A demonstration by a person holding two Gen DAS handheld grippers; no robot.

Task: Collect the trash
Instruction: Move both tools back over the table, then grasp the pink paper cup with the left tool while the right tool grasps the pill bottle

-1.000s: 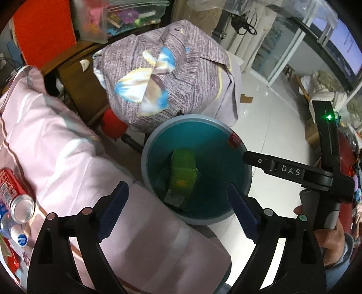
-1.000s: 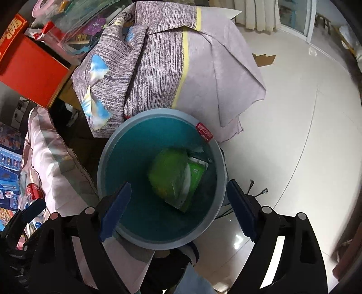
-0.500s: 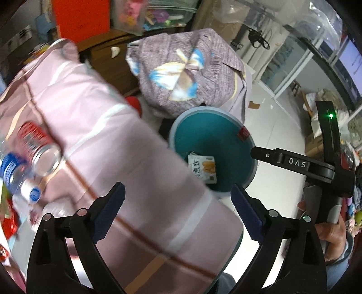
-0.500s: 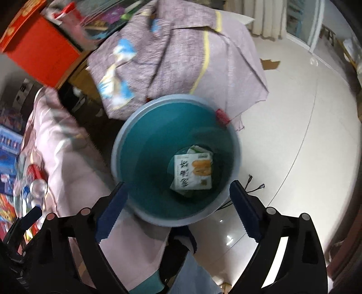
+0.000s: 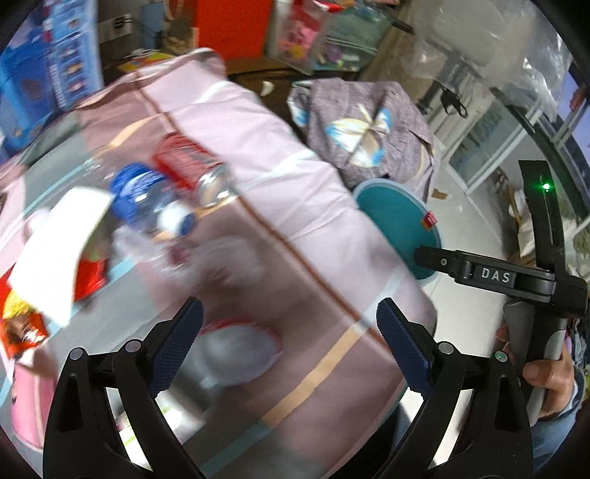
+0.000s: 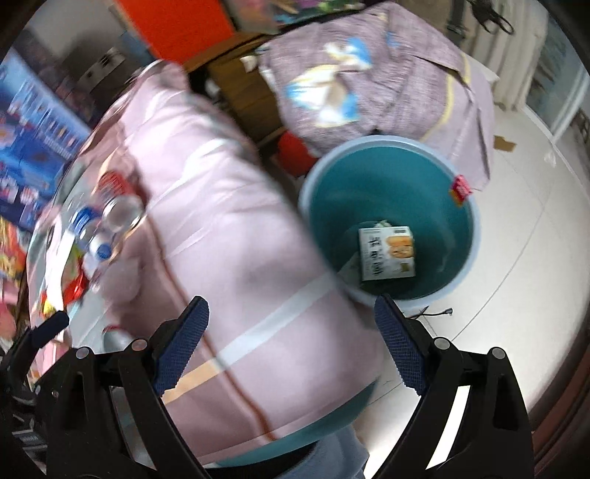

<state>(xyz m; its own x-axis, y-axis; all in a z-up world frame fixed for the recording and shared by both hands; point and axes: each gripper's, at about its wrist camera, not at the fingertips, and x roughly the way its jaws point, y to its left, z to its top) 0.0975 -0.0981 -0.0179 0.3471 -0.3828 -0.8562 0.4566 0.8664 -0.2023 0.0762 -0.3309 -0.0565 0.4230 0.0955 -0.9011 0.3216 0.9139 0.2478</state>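
My left gripper point(image 5: 289, 324) is open and empty over the pink tablecloth point(image 5: 295, 177), just above a blurred white item with a red edge point(image 5: 236, 346). Further left lie a red can point(image 5: 184, 162), a blue-labelled plastic bottle point(image 5: 147, 199), a white paper point(image 5: 59, 250) and red-yellow wrappers point(image 5: 22, 331). My right gripper point(image 6: 289, 320) is also open and empty, over the cloth's near corner beside the teal bin point(image 6: 368, 177). A white and orange carton point(image 6: 387, 254) lies flat in the bin. The can point(image 6: 114, 184) and bottle point(image 6: 92, 235) show at the left.
A cloth-draped block point(image 6: 387, 73) stands behind the bin, and a brown cabinet point(image 6: 236, 81) behind the table. Blue boxes point(image 5: 44, 73) and an orange box point(image 5: 232, 25) line the back. A hand point(image 5: 545, 368) holds the right gripper's handle. White floor point(image 6: 534, 221) lies right of the bin.
Both grippers have swung left, away from over the bin and onto the table. The trash on the cloth came into view. The carton settled flat in the bin.
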